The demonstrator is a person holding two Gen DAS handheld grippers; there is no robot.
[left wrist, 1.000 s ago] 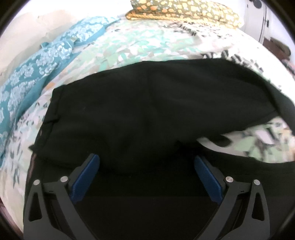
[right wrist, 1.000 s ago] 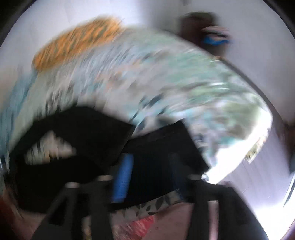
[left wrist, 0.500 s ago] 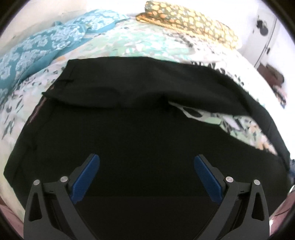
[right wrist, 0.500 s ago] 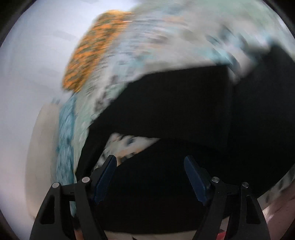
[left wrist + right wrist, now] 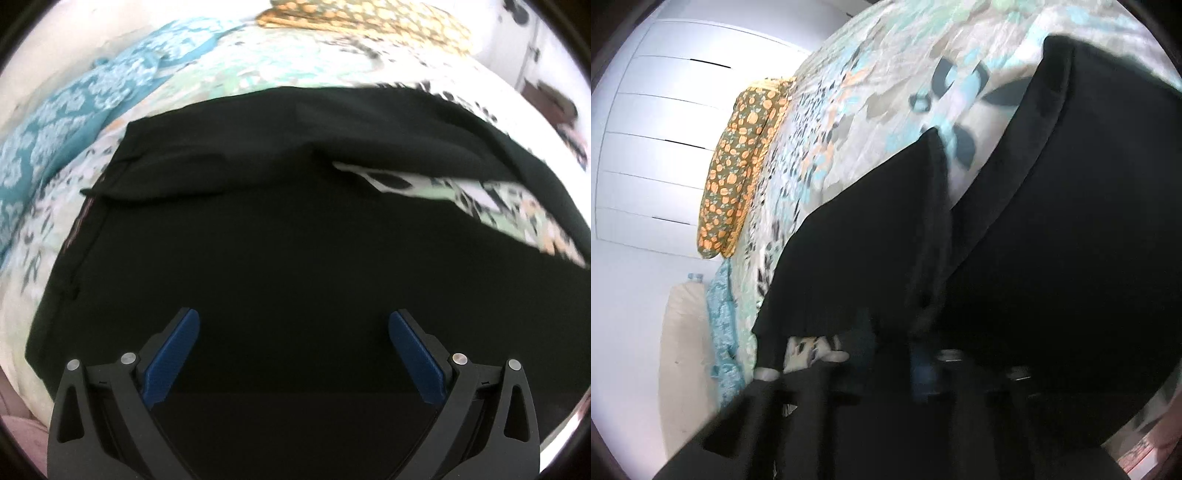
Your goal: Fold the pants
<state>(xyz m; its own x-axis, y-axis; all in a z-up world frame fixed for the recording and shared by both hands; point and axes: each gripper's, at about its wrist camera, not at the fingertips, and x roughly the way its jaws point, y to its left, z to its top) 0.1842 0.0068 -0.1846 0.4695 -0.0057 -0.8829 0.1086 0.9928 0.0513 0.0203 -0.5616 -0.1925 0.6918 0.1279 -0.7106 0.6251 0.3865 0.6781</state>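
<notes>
Black pants (image 5: 277, 240) lie spread on a floral bedspread (image 5: 280, 62), the two legs parted by a wedge of bedspread at the right. My left gripper (image 5: 293, 339) hovers open over the near part of the pants, with nothing between its blue pads (image 5: 173, 354). In the right wrist view the pants (image 5: 1071, 240) fill the right half. My right gripper (image 5: 923, 365) sits low in a raised fold of the black cloth, its jaws closing together on that fold. The fingers are dark and partly hidden by the cloth.
An orange-patterned pillow (image 5: 369, 18) lies at the far end of the bed and shows at the left (image 5: 738, 166) in the right wrist view. A teal floral cloth (image 5: 66, 122) lies along the left side. White panelled doors (image 5: 657, 140) stand beyond the bed.
The right gripper rolled and dropped onto the pants, and its jaws went from wide apart to together. The left gripper shifted across the pants and stayed open.
</notes>
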